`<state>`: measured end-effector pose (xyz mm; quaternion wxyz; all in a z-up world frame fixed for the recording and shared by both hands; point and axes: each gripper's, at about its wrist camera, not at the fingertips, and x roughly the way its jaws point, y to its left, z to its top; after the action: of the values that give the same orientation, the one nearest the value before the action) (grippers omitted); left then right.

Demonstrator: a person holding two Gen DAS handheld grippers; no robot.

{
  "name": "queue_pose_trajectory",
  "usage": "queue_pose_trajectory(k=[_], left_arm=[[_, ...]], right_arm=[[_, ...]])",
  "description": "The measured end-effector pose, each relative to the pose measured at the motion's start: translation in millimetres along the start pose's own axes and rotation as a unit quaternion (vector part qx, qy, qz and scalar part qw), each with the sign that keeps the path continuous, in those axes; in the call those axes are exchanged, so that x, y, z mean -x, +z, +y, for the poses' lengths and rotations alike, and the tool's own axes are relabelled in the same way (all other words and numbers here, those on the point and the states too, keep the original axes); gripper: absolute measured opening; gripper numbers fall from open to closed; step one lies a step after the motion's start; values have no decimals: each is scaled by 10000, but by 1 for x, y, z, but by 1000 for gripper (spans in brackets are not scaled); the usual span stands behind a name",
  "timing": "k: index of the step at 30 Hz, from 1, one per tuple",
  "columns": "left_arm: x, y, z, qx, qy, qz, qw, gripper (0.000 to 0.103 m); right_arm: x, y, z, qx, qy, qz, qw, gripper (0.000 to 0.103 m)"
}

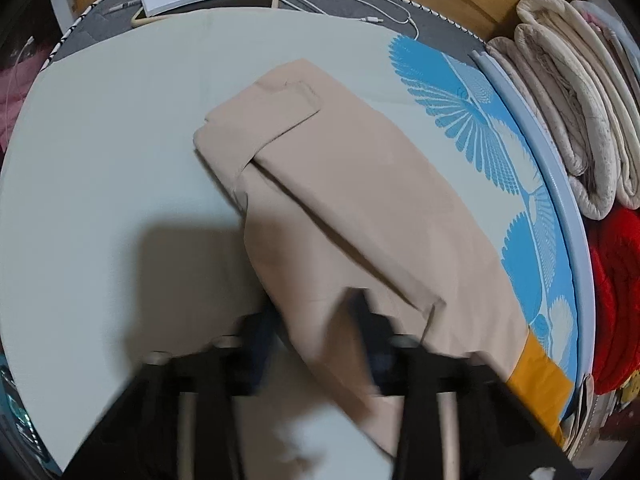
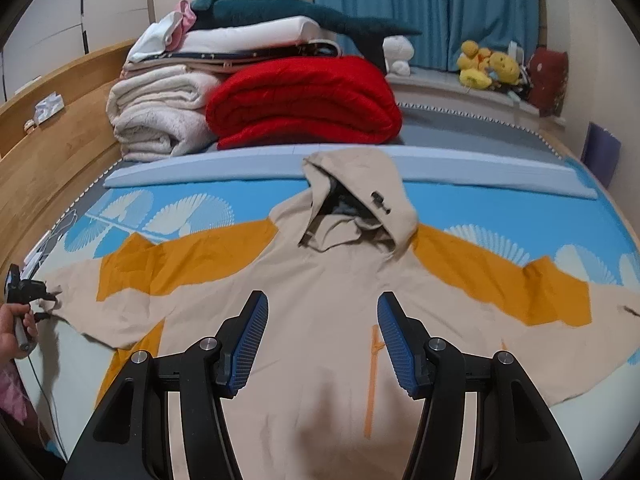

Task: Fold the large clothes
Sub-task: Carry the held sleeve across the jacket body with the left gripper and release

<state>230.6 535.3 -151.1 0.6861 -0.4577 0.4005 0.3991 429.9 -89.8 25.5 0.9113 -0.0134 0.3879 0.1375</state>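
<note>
Nearest the right wrist camera, the right gripper (image 2: 322, 344) hovered over the chest of the beige hooded jacket with orange panels (image 2: 320, 300), its blue ribbed jaws spread wide with nothing between them, probably waiting to pin or catch the body once a sleeve came across. That jacket lay front up and spread flat on the bed's blue sheet with white fan prints (image 2: 200, 208), both sleeves stretched outward and the hood pointing toward the far side, a layout that suited folding the sleeves inward first. At the left edge of that view, a bare hand (image 2: 16, 332) held the left gripper (image 2: 42, 300) at the cuff of the left sleeve (image 1: 360, 208). Seen from the left wrist, blurred beige cloth ran between the dark jaws, which looked pinched on the sleeve end, likely so it could be carried over the body; the sleeve itself stretched away over the sheet. Beyond the jacket sat a pale blue foam strip (image 2: 256, 166), then a folded red fleece blanket (image 2: 304, 100) beside rolled cream blankets (image 2: 156, 112), stacked clear of the working area. Farthest off hung blue curtains (image 2: 420, 4).
</note>
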Motion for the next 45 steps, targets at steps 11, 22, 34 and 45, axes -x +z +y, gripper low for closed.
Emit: queue_pose_trajectory(k=[11, 22, 34, 45], left_arm=[[137, -79, -167, -1922, -1074, -1365, 9659, 0], [189, -373, -328, -5050, -3076, 536, 8047, 2], [220, -337, -301, -4683, -2041, 258, 8593, 14], [179, -364, -315, -5280, -1142, -422, 8405, 37]], right_arm=[[-13, -10, -18, -302, -83, 563, 9979, 14], [6, -19, -50, -767, 58, 759, 9941, 28], [14, -16, -83, -1282, 254, 789, 9883, 38], [-26, -32, -17, -454, 380, 1088, 9923, 37]])
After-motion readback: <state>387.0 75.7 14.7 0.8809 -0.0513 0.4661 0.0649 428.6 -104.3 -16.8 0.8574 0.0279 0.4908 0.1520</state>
